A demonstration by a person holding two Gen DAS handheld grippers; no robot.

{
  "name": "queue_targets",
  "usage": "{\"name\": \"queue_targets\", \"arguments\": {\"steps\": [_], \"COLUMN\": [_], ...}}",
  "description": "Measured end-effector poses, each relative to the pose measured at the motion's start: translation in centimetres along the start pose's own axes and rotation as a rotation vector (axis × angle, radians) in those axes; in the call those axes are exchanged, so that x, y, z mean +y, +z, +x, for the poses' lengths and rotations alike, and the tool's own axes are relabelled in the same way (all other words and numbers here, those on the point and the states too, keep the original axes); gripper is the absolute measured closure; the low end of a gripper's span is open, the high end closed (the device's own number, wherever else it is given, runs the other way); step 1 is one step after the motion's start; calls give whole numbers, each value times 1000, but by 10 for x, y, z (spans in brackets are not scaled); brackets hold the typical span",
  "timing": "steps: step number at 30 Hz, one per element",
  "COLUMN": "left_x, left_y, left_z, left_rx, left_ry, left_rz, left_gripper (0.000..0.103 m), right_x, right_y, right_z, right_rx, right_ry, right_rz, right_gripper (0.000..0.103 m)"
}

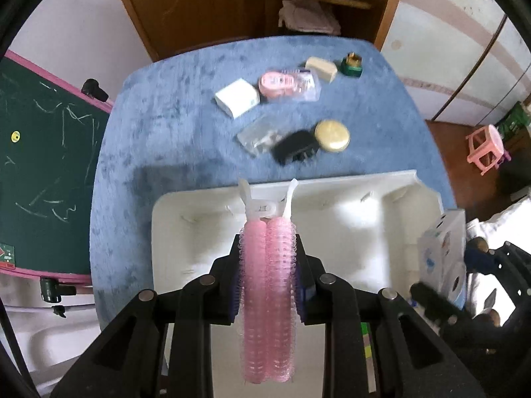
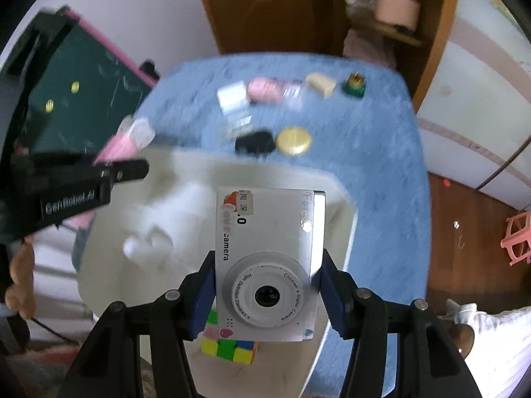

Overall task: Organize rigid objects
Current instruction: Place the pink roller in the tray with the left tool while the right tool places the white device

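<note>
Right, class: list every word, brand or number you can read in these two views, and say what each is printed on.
"GenRobot.AI": side of the left hand-held gripper.
"Camera": front of the white toy camera.
"Children's Digital Camera": its lens ring, right side.
"High Definition Camera": lens ring, left side; small characters after it are unclear.
Sticker on the camera's top corner: too blurred.
Pink packet on the blue table: print too small.
</note>
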State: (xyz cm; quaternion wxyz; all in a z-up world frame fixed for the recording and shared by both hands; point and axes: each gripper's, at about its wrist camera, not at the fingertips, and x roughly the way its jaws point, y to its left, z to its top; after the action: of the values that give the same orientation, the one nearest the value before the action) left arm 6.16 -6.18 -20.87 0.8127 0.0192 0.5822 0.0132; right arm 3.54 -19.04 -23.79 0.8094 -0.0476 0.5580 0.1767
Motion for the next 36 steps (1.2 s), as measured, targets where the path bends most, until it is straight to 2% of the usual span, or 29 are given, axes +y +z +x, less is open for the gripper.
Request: {"name": "queue_targets", "arguments": {"steps": [8,12,20,22,25,36], "left_x": [-4,-1,5,8,14,35], "left_y": [-14,-20,-32,-33,-34,-35], "left_z": [25,37,56,58,54,38], "left_rx": [71,108,188,206,184,136], "left_ry": [46,59,48,36,29,-2], "left_rz": [8,-7,-54,-78,-121,-200], "left_gripper": [76,76,73,54,31,30], "right_x": [15,17,19,21,23,29], "right_y": [-20,-25,-35,-34,-32,-28], "right_z": [32,44,56,52,44,26], "right_rx": [69,95,153,137,113,57], "right_ry": [13,21,32,30,21,11], "right_rz": [-85,-86,-82,-88,-98,-101], "right_gripper": [46,45,41,29,28,28]}}
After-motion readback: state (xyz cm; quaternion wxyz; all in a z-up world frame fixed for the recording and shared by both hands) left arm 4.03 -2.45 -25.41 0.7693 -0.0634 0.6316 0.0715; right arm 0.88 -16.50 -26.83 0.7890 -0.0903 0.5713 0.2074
